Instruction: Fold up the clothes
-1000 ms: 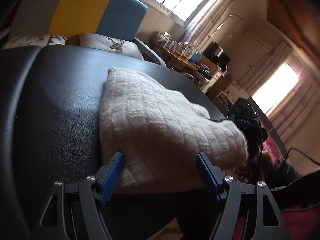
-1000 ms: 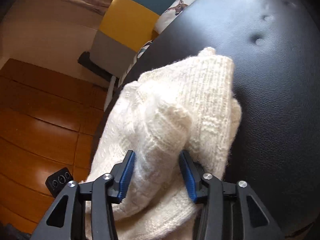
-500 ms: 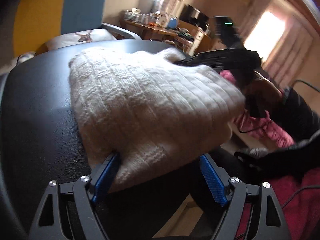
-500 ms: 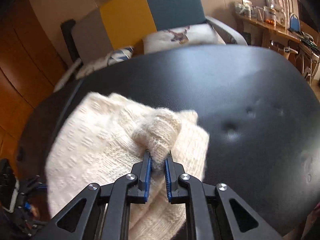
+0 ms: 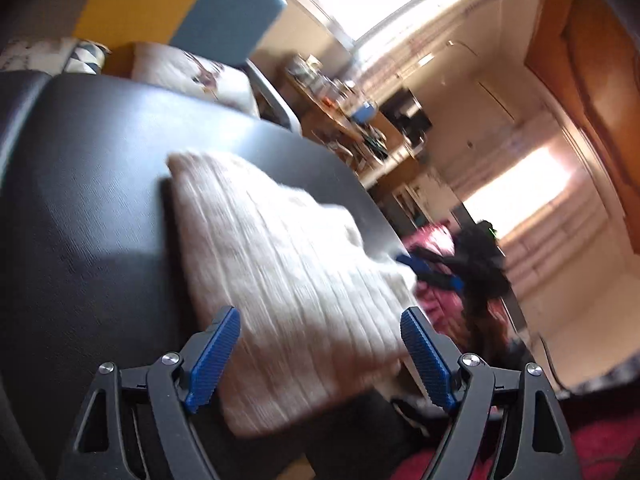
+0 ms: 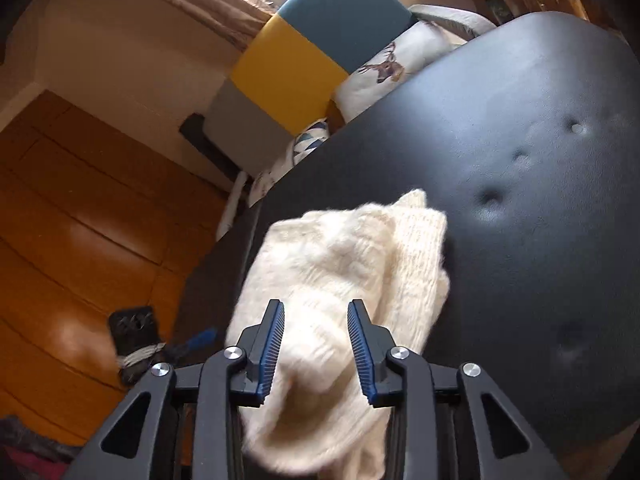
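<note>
a black, leather-like padded tabletop (image 6: 520,92) with a few small dimples pressed into its skin carries a single cream knitted sweater (image 6: 344,264), folded into a thick bundle. the sweater (image 5: 280,272) lies near one edge, the rest of the surface dark and glossy.

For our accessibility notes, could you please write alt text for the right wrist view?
A folded cream knit sweater lies on a black padded surface, with the open right gripper just above its near end. A colour-block chair stands behind.
</note>
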Tool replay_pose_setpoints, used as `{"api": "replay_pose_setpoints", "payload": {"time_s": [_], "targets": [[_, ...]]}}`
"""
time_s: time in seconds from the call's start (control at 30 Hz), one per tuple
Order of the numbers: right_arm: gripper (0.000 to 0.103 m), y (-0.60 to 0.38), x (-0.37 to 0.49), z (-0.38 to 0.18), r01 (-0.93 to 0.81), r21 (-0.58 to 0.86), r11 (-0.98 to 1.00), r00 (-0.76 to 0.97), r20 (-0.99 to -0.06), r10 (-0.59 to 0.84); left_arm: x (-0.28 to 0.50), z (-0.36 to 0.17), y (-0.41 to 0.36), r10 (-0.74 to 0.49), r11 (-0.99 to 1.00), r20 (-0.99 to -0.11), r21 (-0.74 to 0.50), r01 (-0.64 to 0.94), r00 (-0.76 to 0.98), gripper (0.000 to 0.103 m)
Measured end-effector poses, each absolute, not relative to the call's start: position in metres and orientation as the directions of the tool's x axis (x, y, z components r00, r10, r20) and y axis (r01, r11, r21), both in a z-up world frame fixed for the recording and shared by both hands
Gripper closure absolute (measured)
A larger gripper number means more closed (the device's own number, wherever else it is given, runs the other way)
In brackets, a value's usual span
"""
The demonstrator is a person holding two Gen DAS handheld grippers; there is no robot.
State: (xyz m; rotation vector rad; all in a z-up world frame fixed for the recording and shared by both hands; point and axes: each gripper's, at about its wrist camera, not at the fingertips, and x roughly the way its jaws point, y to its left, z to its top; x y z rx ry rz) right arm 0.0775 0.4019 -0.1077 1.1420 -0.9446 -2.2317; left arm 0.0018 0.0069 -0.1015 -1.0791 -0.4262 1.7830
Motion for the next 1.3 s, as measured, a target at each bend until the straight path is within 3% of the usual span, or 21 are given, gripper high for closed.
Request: {"api": "replay_pose_setpoints", "payload": {"time_s": [0.17, 0.37, 0.4, 0.43, 0.5, 0.63, 0.73, 0.8, 0.87, 0.93, 1.0, 1.1, 1.2, 1.3], "targets": [[0.065, 0.356, 0.111, -0.106, 0.177, 0.704, -0.688, -0.354, -0.607, -0.712, -0.031, -0.094, 0.04, 0.849, -0.505, -0.494, -0.651, -0.566, -0.189, 0.02], [0.065, 0.305, 0.1, -0.131, 0.244, 0.631, -0.736, -0.283, -0.68, -0.677, -0.054, -0.104, 0.088, 0.796, -0.542, -0.581, -0.557, -0.63, -0.171, 0.02], [0.072, 0.295, 0.097, -0.135, 0.27, 0.622, -0.735, -0.263, -0.687, -0.677, -0.054, -0.106, 0.093, 0.785, -0.549, -0.595, -0.54, -0.638, -0.172, 0.02], [0.082, 0.284, 0.095, -0.14, 0.289, 0.63, -0.721, -0.23, -0.685, -0.691, -0.054, -0.108, 0.096, 0.775, -0.554, -0.608, -0.527, -0.644, -0.17, 0.02], [0.089, 0.268, 0.097, -0.138, 0.338, 0.679, -0.651, -0.155, -0.643, -0.75, -0.054, -0.112, 0.103, 0.756, -0.564, -0.633, -0.499, -0.658, -0.167, 0.02], [0.092, 0.261, 0.112, -0.111, 0.432, 0.776, -0.46, -0.057, -0.485, -0.873, -0.043, -0.116, 0.111, 0.748, -0.538, -0.652, -0.486, -0.688, -0.124, 0.019], [0.092, 0.257, 0.118, -0.157, 0.381, 0.595, -0.707, -0.026, -0.758, -0.652, -0.025, -0.123, 0.124, 0.703, -0.537, -0.696, -0.388, -0.749, -0.144, 0.017], [0.096, 0.274, 0.124, -0.182, 0.282, 0.657, -0.699, -0.01, -0.726, -0.687, -0.013, -0.126, 0.131, 0.679, -0.535, -0.712, -0.313, -0.785, -0.18, 0.01], [0.092, 0.287, 0.136, -0.184, 0.234, 0.698, -0.677, -0.046, -0.687, -0.725, -0.008, -0.129, 0.132, 0.68, -0.53, -0.708, -0.295, -0.795, -0.19, 0.008], [0.074, 0.297, 0.149, -0.182, 0.187, 0.753, -0.631, -0.04, -0.636, -0.77, -0.01, -0.131, 0.13, 0.691, -0.526, -0.7, -0.315, -0.79, -0.181, 0.008], [0.074, 0.315, 0.16, -0.177, 0.125, 0.795, -0.594, -0.088, -0.587, -0.805, -0.012, -0.132, 0.128, 0.694, -0.526, -0.699, -0.328, -0.785, -0.172, 0.008], [0.074, 0.365, 0.17, -0.17, -0.003, 0.815, -0.579, -0.36, -0.541, -0.76, -0.013, -0.134, 0.125, 0.69, -0.534, -0.701, -0.326, -0.78, -0.179, 0.008], [0.072, 0.376, 0.159, -0.166, -0.031, 0.727, -0.686, -0.473, -0.615, -0.63, -0.011, -0.136, 0.122, 0.686, -0.564, -0.699, -0.334, -0.755, -0.202, 0.008], [0.077, 0.347, 0.124, -0.172, 0.037, 0.573, -0.819, -0.4, -0.742, -0.537, -0.012, -0.137, 0.115, 0.665, -0.63, -0.7, -0.338, -0.7, -0.261, 0.008]]}}
